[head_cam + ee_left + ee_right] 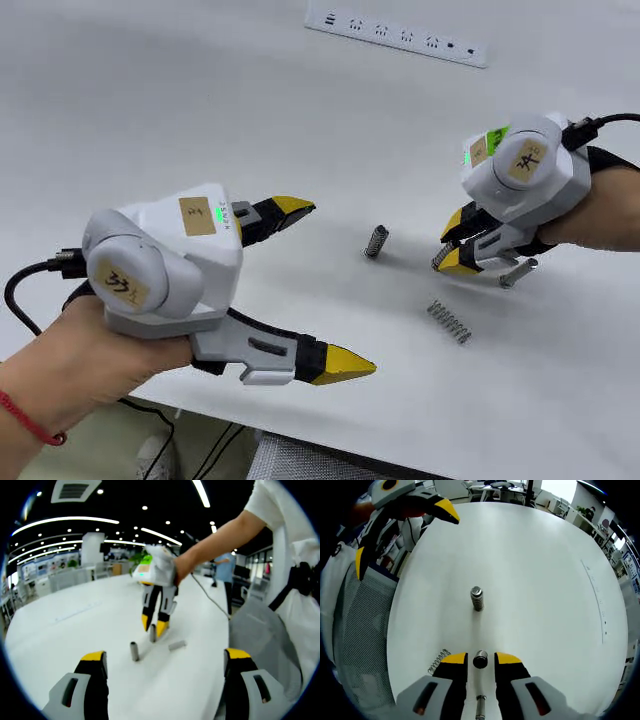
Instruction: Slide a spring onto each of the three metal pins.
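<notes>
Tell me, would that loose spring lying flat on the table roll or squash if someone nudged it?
It would probably roll: the loose spring lies on its side on the smooth white table, and it is round. Its coils look thin and widely spaced, so it is likely light and springy, squashing if pinched hard.

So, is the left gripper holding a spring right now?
No, the left gripper has its jaws spread wide apart with nothing between them.

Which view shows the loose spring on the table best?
Head view: the loose spring lies in full, coils distinct, near the right claw. The right gripper view catches only its end beside the claw. Left gripper view: too small to tell.
</notes>
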Demonstrator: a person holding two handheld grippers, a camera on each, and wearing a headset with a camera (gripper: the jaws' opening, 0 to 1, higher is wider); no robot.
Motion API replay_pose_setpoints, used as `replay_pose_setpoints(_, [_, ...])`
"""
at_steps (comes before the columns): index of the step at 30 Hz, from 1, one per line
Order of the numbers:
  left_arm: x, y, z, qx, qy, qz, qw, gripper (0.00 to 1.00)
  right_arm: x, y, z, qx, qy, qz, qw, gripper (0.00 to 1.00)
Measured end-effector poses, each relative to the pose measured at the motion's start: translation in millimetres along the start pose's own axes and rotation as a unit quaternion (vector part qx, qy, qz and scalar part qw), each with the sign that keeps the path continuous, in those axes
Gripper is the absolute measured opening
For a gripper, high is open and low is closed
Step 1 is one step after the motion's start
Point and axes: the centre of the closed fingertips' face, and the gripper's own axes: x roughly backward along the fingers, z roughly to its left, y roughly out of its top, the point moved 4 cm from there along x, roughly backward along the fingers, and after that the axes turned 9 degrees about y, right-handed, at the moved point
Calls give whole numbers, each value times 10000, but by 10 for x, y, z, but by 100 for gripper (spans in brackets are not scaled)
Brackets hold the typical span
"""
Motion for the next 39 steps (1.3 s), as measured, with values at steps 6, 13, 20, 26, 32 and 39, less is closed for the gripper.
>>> replay_pose_setpoints(6, [14, 10, -5, -110, -31, 72, 9999, 97, 249, 51, 75, -36, -185, -406, 9990, 29])
replay_pose_setpoints(13, [39, 30, -16, -311, -94, 189, 9993, 95, 520, -4, 179, -291, -429, -1148, 9920, 38])
replay_pose_setpoints(20, [58, 55, -15, -530, -171, 329, 9979, 92, 868, -112, 407, -567, -726, -1771, 9799, 48])
replay_pose_setpoints(26, [24, 91, -68, -913, -335, 537, 9938, 88, 1009, -387, 526, -886, -965, -2233, 9659, 57])
replay_pose_setpoints(32, [-60, 126, -151, -1289, -558, 724, 9874, 82, 1082, -622, 732, -1125, -1102, -2585, 9531, 66])
replay_pose_setpoints(39, [-273, 167, -277, -1836, -839, 1003, 9743, 72, 1079, -917, 910, -1416, -1222, -2975, 9362, 76])
